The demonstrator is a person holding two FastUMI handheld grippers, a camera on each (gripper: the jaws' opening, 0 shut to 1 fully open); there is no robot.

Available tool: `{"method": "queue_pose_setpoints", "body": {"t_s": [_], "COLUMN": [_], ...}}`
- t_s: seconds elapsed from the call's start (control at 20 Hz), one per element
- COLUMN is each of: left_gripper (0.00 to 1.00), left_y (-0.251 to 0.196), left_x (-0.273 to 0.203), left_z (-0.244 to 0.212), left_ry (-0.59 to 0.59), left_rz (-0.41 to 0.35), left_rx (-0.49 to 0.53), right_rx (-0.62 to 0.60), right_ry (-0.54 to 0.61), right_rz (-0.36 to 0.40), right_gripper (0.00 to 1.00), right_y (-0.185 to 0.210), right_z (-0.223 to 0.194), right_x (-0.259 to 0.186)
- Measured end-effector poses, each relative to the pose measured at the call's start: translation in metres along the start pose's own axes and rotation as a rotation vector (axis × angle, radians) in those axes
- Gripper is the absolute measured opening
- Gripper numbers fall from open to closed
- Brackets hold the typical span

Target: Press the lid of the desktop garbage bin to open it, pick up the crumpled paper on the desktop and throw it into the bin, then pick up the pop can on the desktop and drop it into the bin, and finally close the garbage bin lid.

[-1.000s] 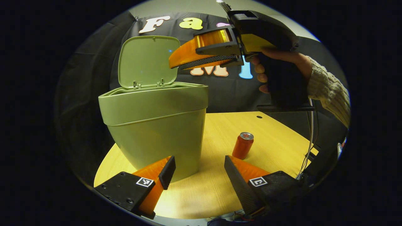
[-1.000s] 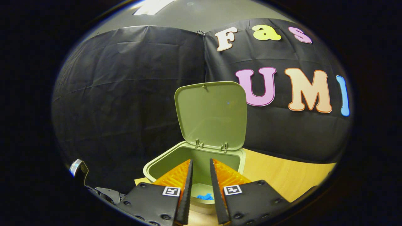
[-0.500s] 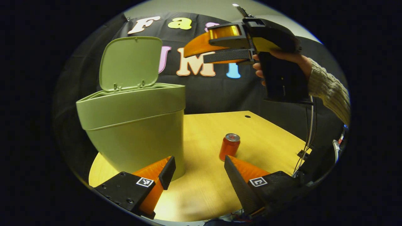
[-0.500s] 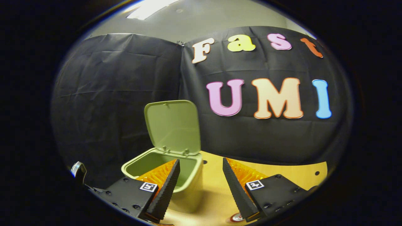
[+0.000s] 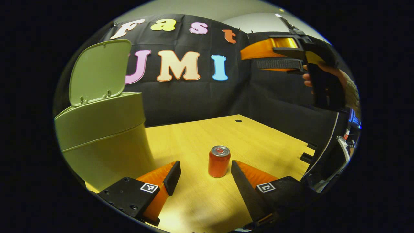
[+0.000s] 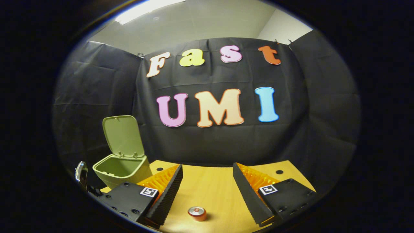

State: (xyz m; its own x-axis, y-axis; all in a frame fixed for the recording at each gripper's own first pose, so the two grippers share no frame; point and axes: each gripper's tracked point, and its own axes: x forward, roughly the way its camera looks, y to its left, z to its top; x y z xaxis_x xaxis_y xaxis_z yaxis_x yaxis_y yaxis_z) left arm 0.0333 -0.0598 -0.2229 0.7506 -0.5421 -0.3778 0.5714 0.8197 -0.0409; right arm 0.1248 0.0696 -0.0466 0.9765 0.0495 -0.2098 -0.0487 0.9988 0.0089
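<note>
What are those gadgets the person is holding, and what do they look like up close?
Each is a handheld two-finger gripper. The left gripper and right gripper have wedge-shaped fingers with ribbed inner pads, set on black bolted blocks bearing small square black-and-white markers. From the left gripper view, the right one has a black pistol-style handle with thin cables hanging below, held by a hand in a cream knitted sleeve.

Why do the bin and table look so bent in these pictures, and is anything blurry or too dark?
Left gripper view: the fisheye lens bows the olive-green plastic bin and the light wooden table; the orange drink can is sharp and casts a soft shadow. Right gripper view: crisp in the middle, the ceiling light glares at the top, and the edges fall dark.
</note>
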Motion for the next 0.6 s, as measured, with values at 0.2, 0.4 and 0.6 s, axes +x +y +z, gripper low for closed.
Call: {"method": "queue_pose_setpoints", "body": {"t_s": [0.2,0.4,0.6], "left_gripper": [0.94,0.94,0.95], "left_y": [-0.012,-0.020,-0.018], "left_x": [0.037,0.070,0.097], "left_z": [-0.002,-0.012,-0.019], "left_ry": [0.003,0.015,0.034], "left_rz": [-0.038,-0.052,-0.041], "left_rx": [0.030,0.020,0.010], "right_rx": [0.011,0.008,0.024], "right_ry": [0.020,0.019,0.020], "right_rz": [-0.076,-0.106,-0.143], "right_gripper": [0.98,0.98,0.98], "right_y": [-0.031,-0.045,-0.055], "right_z": [-0.013,-0.025,-0.030], "right_x": [-0.026,-0.042,-0.051]}}
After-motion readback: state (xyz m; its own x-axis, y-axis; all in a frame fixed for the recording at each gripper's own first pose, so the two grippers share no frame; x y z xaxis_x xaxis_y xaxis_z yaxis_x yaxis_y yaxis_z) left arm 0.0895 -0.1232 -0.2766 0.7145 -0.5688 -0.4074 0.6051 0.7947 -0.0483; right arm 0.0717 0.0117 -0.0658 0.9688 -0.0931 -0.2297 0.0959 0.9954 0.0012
